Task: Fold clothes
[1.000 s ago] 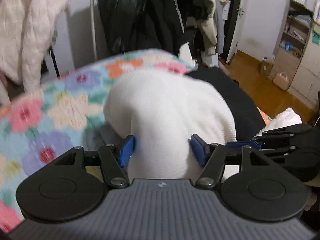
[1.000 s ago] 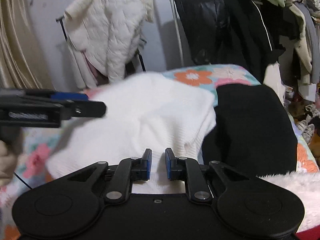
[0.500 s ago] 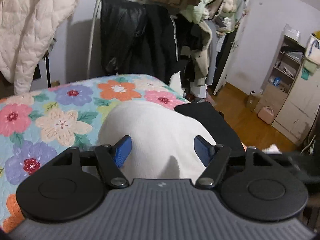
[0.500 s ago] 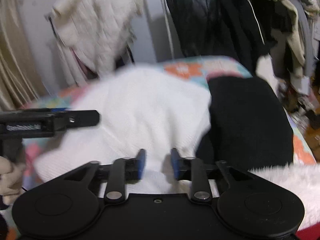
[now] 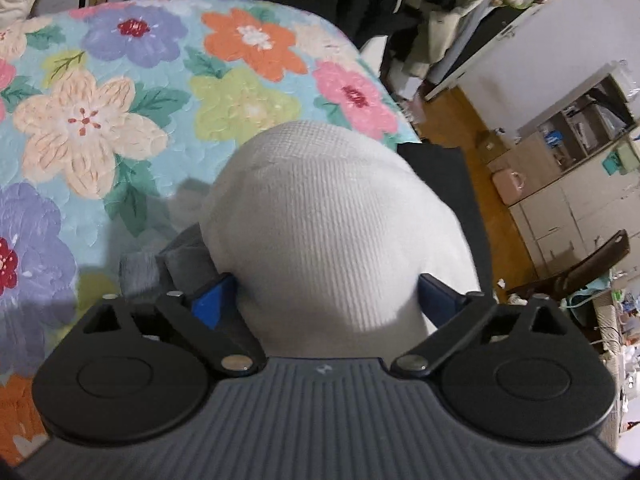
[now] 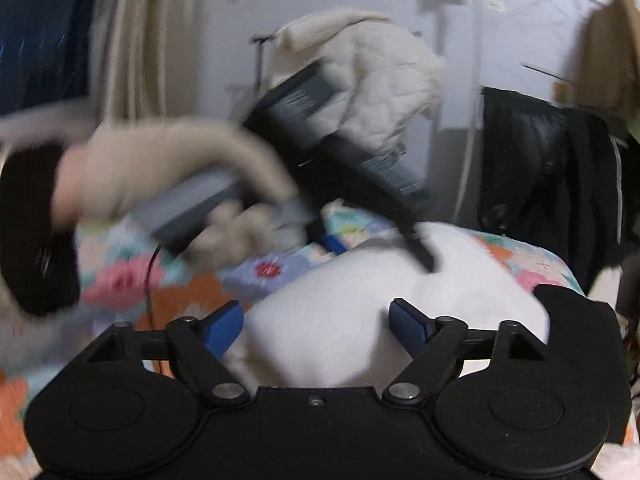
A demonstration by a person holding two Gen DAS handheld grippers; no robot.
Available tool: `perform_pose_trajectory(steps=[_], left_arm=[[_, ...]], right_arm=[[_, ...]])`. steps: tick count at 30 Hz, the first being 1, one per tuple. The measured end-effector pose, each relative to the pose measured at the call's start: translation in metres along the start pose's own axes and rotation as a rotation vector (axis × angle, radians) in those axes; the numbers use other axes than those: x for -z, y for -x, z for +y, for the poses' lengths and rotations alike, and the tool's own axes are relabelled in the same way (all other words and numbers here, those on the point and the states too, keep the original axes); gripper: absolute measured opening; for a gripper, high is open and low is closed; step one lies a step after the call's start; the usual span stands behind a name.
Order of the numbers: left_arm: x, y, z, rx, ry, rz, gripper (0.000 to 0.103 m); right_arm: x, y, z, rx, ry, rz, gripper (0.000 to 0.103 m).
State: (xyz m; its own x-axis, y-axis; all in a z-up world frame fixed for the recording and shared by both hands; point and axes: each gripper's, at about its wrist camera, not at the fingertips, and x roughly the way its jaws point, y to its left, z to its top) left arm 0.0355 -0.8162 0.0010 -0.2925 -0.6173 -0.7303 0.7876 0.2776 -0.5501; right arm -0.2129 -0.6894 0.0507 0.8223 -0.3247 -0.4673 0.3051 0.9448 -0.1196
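A white knit garment [image 5: 332, 216] lies bunched on the flowered quilt [image 5: 96, 120], partly over a grey cloth [image 5: 176, 264] and beside a black garment [image 5: 452, 184]. My left gripper [image 5: 324, 300] hangs over its near end, jaws opening wide, the knit filling the gap without being pinched. My right gripper [image 6: 316, 326] is likewise opening, the white garment [image 6: 400, 288] lying between its blue pads [image 6: 224, 326], not clamped. In the right wrist view a gloved hand [image 6: 160, 168] holds the left gripper [image 6: 380, 252] tilted down over the garment's far side.
The bed's right edge drops to a wooden floor [image 5: 480, 128] with a shelf unit [image 5: 568, 140]. Dark coats [image 6: 532, 168] hang on a rack behind the bed, and a cream quilted jacket [image 6: 380, 80] hangs near the wall. Black garment [image 6: 576, 308] lies right of the white one.
Both grippers' jaws have spread wide and let go of the white garment. The left gripper tipped downward over it. The right view swung left, bringing the hand and left gripper before it.
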Motion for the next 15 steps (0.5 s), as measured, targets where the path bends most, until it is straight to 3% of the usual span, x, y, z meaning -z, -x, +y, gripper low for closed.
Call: perform_pose_trajectory(steps=[4, 6, 7, 8, 10, 13, 15], left_arm=[[-0.007, -0.015, 0.000, 0.016, 0.004, 0.003, 0.097], [-0.008, -0.014, -0.005, 0.037, -0.027, -0.018, 0.073], [-0.008, -0.012, -0.009, 0.059, -0.041, -0.032, 0.056], [-0.008, -0.009, -0.016, 0.088, -0.063, -0.048, 0.047], [-0.005, -0.001, -0.034, 0.138, -0.161, -0.095, 0.043], [0.002, 0.022, -0.063, 0.272, -0.314, -0.189, 0.041], [0.004, 0.026, -0.064, 0.279, -0.306, -0.200, 0.041]], right_arm=[[0.012, -0.017, 0.024, 0.098, 0.128, -0.016, 0.102], [0.014, -0.023, 0.026, 0.114, 0.119, -0.022, 0.102], [0.014, -0.023, 0.025, 0.121, 0.109, -0.029, 0.102], [0.014, -0.023, 0.022, 0.120, 0.095, -0.031, 0.102], [0.013, -0.019, 0.010, 0.086, 0.033, -0.043, 0.097], [0.014, -0.006, -0.027, -0.035, -0.148, -0.081, 0.090], [0.018, 0.005, -0.043, -0.106, -0.206, -0.141, 0.086]])
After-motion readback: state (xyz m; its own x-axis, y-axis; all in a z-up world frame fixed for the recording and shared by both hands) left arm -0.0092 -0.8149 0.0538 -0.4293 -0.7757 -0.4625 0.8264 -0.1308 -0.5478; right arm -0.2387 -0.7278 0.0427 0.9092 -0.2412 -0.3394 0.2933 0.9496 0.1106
